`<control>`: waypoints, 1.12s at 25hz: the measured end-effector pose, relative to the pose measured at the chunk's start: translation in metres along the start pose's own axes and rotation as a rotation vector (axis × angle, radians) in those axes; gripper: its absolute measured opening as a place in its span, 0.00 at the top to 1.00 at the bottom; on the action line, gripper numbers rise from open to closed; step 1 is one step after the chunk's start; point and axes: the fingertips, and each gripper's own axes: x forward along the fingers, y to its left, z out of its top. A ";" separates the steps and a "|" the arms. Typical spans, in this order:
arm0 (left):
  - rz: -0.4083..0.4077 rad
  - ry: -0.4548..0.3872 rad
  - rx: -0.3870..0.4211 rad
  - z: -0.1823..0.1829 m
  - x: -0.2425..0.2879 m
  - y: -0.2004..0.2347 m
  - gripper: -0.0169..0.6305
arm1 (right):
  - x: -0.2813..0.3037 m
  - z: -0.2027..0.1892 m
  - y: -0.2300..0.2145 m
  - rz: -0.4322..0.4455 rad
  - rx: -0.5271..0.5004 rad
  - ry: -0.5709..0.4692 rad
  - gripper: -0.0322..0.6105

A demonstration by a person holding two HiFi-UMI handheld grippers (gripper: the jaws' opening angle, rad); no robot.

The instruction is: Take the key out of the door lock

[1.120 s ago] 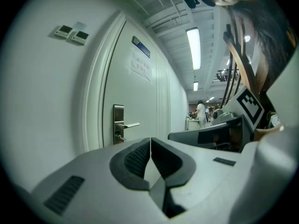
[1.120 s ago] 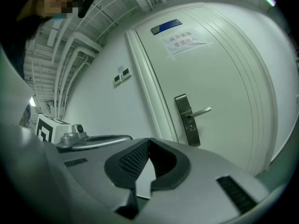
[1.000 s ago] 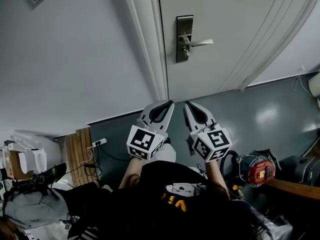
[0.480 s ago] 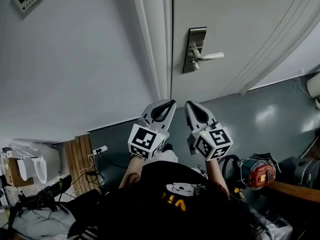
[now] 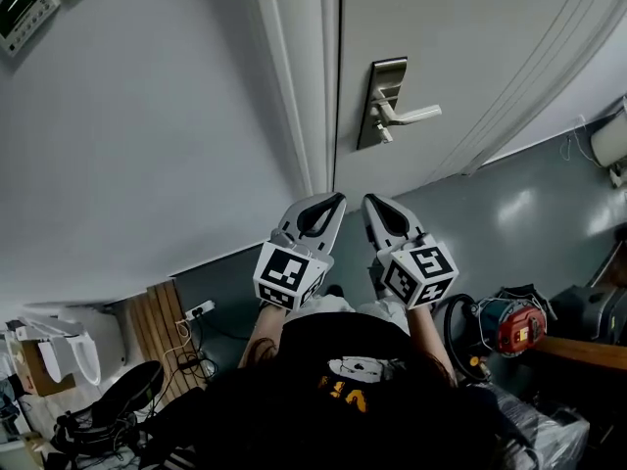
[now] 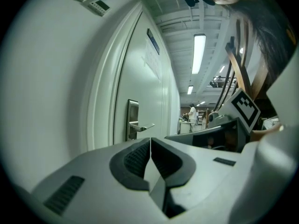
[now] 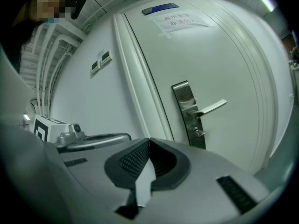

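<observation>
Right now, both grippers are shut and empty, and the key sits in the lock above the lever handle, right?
No. The key sits below the lever handle, as the right gripper view shows. The left gripper and right gripper are shut and empty.

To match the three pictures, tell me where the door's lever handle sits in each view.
Head view: lever handle upper right of centre.
Left gripper view: lever handle just left of centre.
Right gripper view: lever handle right of centre.
Shared landmark: steel lock plate behind it.
</observation>
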 end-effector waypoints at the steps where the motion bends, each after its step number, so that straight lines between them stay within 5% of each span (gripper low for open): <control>1: -0.004 0.002 -0.003 -0.002 0.001 0.002 0.96 | 0.002 -0.001 -0.001 -0.005 0.000 0.005 0.94; 18: -0.064 0.030 -0.015 -0.010 0.024 -0.009 0.96 | 0.002 -0.008 -0.039 -0.099 0.096 -0.007 0.94; 28: -0.074 0.043 -0.006 -0.009 0.052 -0.005 0.96 | 0.031 -0.002 -0.083 -0.083 0.173 -0.015 0.94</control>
